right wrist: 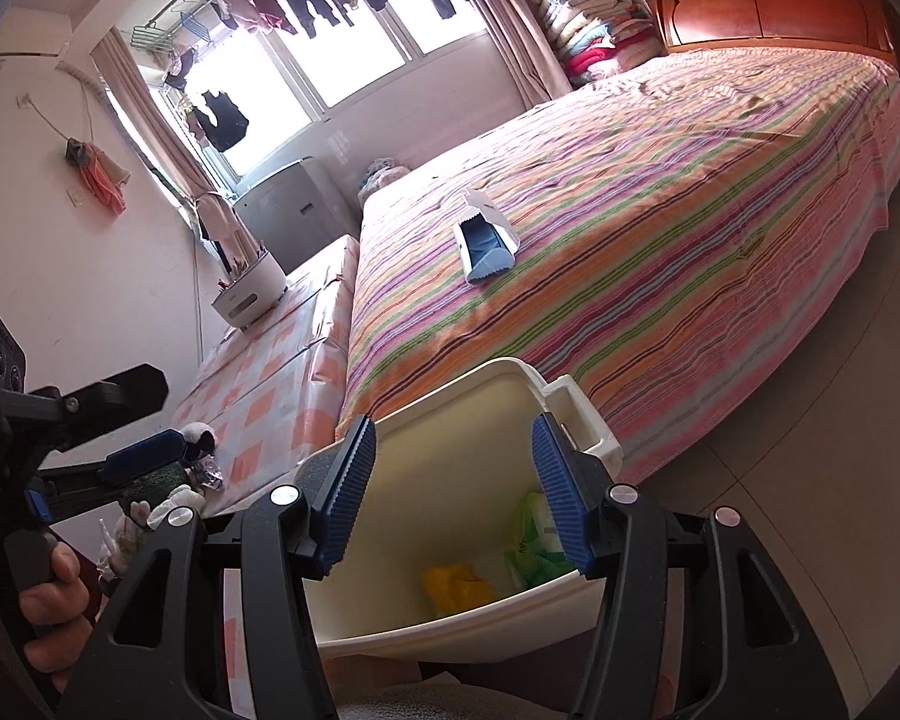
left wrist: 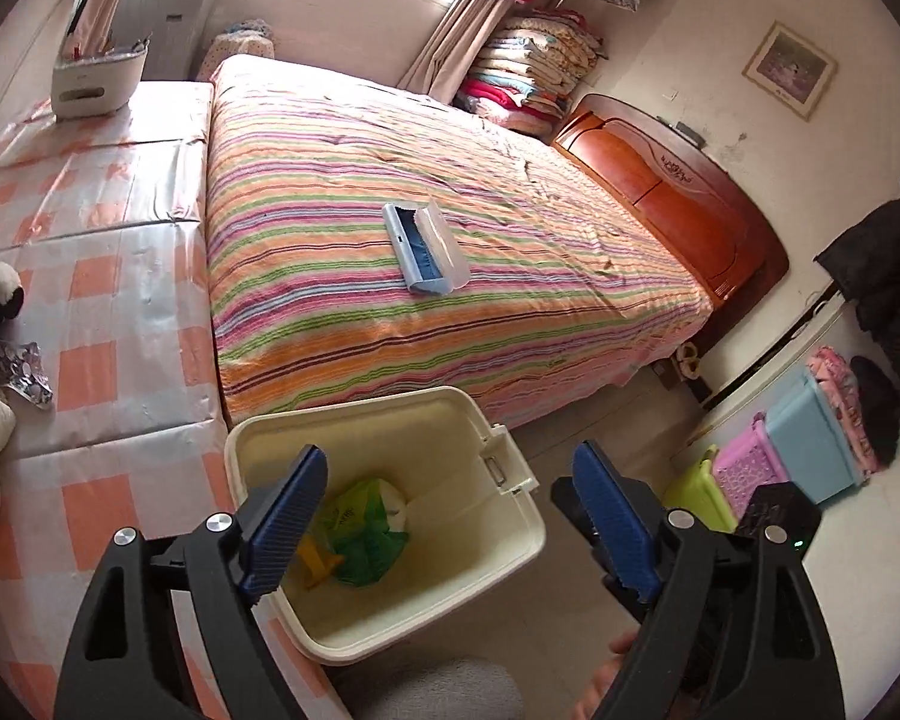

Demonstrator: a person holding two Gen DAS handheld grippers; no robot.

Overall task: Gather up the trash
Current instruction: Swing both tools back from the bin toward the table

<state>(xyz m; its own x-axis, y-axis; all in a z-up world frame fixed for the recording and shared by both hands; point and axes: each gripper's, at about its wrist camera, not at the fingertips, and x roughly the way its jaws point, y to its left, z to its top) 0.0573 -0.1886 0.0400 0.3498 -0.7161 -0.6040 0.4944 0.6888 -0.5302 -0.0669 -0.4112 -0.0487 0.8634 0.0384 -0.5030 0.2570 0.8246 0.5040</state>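
Cream trash bin (left wrist: 498, 564) directly below and ahead of both tongs, lid off, standing on the floor against the foot of the bed (left wrist: 450, 228). Inside, a green-and-white plastic bag (left wrist: 366, 540) and a yellow wrapper (left wrist: 315, 558), partly hidden behind the left tongs (left wrist: 450, 531) in one view and behind the right tongs (right wrist: 453, 495) in the other; printing on the bag too small to read. Left tongs spread wide, holding nothing. Right tongs likewise apart and empty above the bin's mouth. Near rim of the bin cut off by the tong bodies. Farther ahead, on the striped bedspread, an open blue-and-white box (left wrist: 423, 249), contents hard to make out. Left of the left tongs, a checked-cloth counter (left wrist: 90, 276) with crumpled foil (left wrist: 27, 372) and plush toys at the frame edge, mostly cropped.
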